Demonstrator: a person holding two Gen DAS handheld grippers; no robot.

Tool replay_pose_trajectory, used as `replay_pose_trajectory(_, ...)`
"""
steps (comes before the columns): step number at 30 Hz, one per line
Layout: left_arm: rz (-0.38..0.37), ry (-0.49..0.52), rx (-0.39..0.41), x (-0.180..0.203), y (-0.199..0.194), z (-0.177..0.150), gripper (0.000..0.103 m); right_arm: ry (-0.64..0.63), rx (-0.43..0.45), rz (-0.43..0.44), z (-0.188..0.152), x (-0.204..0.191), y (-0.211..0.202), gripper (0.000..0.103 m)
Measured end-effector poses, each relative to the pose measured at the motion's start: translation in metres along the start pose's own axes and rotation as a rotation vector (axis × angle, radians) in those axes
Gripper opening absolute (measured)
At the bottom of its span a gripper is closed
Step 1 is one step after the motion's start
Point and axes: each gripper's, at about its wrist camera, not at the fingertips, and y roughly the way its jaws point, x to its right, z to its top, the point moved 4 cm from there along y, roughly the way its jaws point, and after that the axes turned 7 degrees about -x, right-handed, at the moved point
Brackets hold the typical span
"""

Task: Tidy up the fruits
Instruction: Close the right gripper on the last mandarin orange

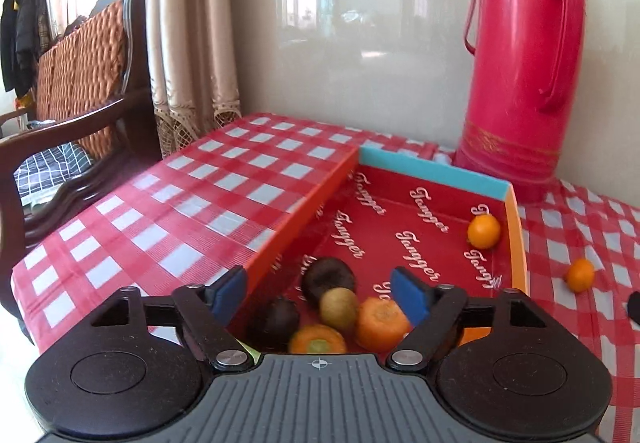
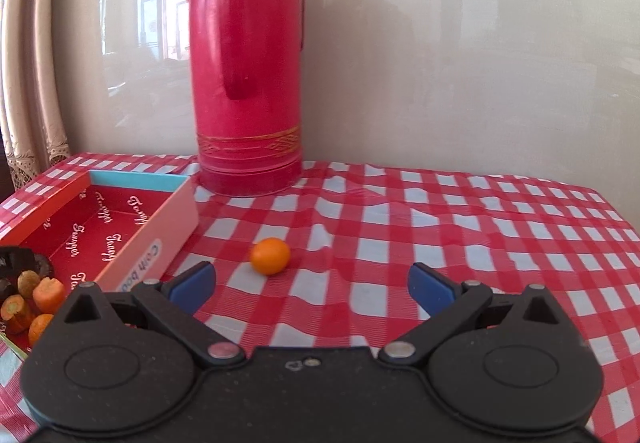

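Left wrist view: the left gripper point(image 1: 320, 289), blue pads spread wide and holding nothing, hangs over the near end of a shallow cardboard box point(image 1: 304, 211) with a glossy red printed lining. Inside lie two dark round fruits, a fuzzy kiwi point(image 1: 339, 307), carrot-like orange pieces point(image 1: 380, 323) and a smooth small orange point(image 1: 484, 231).

Right wrist view: the right gripper point(image 2: 312, 285) is wide open and empty above the checked tablecloth point(image 2: 460, 243); a loose round orange point(image 2: 270, 255) sits just beyond, outside the box, near a red plastic thermos point(image 2: 248, 83).
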Motion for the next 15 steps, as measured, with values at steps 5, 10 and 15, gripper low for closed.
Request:
replay_pose_trajectory(5,0.048,-0.018,0.016,-0.026,-0.013,0.004,0.091,-0.014,-0.006,-0.004,0.002,-0.008,0.008,0.097)
replay_pose_trajectory(10,0.091,-0.056,0.042,-0.060,-0.025,0.002,0.092,-0.004,-0.046,0.000,0.006,-0.006,0.024,0.097)
replay_pose_trajectory(15,0.152,-0.123,0.039,-0.093,-0.029,-0.004,0.096,-0.025,-0.073,0.016,0.014,-0.009,0.043,0.095)
